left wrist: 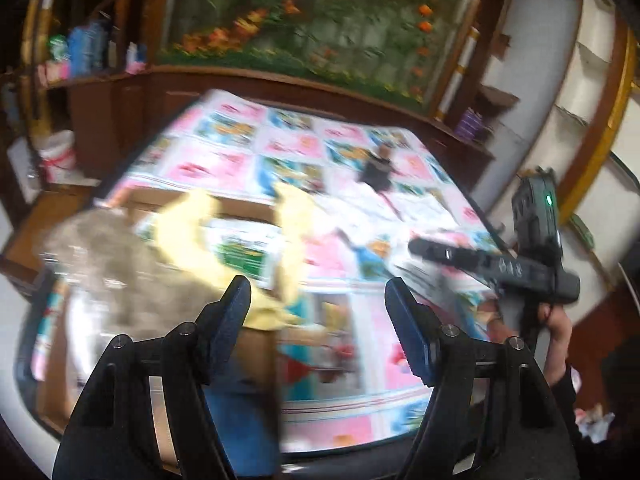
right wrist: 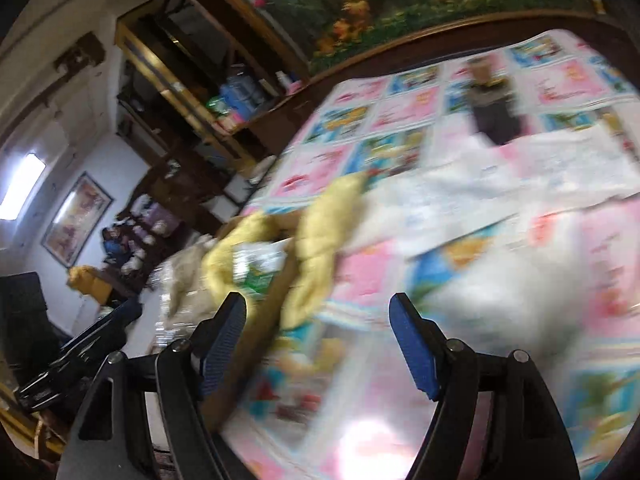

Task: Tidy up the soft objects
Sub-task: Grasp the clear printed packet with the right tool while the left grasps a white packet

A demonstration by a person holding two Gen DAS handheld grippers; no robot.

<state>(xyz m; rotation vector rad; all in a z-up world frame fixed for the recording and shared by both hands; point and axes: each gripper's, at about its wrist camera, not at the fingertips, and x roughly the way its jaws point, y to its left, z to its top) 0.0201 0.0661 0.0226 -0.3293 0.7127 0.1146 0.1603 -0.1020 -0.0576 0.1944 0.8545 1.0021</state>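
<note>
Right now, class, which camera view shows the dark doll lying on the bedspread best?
The right wrist view: the dark doll looms larger there, though blurred, lying on the patterned bedspread. The left wrist view shows the doll smaller, a dark blur farther up the bedspread.

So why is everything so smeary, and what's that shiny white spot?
Left wrist view: motion blur smears the yellow cloth and the patterned bedspread, while the left gripper looks sharp. Right wrist view: the white fluffy thing is a blurred patch, glare shines off the bedspread near the bottom, and the fisheye lens bends the edges.
</note>
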